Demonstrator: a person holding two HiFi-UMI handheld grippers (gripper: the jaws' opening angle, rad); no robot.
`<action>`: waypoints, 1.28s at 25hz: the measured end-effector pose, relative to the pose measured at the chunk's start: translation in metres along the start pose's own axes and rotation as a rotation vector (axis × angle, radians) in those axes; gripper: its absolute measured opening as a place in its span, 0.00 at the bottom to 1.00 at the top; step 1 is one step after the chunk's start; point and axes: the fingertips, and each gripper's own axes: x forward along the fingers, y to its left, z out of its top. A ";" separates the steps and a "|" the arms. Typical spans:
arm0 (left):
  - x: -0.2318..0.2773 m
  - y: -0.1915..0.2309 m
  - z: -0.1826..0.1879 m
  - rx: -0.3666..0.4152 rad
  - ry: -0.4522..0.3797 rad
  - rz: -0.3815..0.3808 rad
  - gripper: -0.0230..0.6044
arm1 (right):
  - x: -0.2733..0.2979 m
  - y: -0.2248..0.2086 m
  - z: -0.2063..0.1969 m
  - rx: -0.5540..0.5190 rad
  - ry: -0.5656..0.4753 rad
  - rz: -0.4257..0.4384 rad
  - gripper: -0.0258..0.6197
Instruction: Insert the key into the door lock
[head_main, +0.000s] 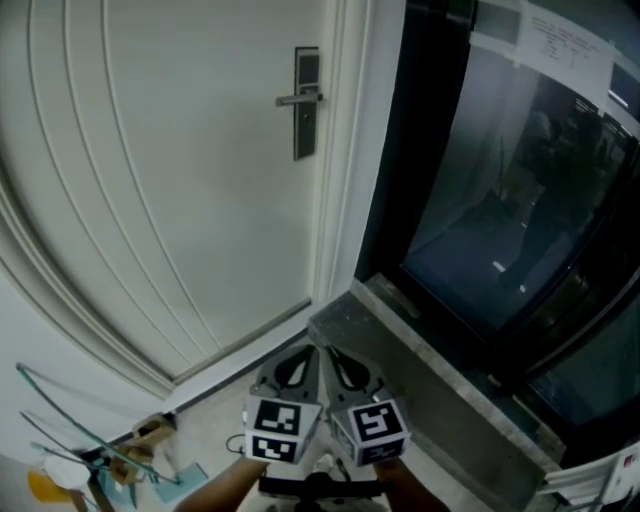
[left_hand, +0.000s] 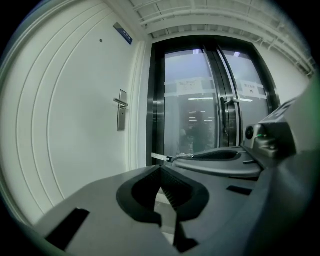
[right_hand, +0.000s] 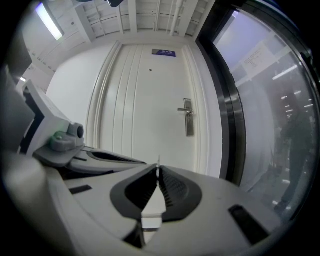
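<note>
Both grippers were clenched: the right gripper (right_hand: 158, 173) held the key (right_hand: 158, 163) blade-forward toward the door lock (head_main: 306, 105), the left gripper (left_hand: 161, 169) empty.

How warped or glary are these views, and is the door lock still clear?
Head view: even light, door grooves bow into curves, lock plate sharp, glass doors dark with faint reflections. Left gripper view: strong fisheye, black corners, bright lights behind the glass. Right gripper view: same fisheye, lock plate clear, key only a thin edge-on sliver.
</note>
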 end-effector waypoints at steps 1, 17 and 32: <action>0.008 -0.002 0.002 0.001 -0.001 0.002 0.04 | 0.002 -0.009 0.001 -0.001 -0.002 0.002 0.07; 0.092 -0.016 0.031 0.024 -0.003 0.046 0.04 | 0.030 -0.094 0.015 -0.022 -0.029 0.039 0.07; 0.152 0.040 0.042 0.001 -0.016 0.011 0.04 | 0.106 -0.121 0.025 -0.039 -0.016 -0.008 0.07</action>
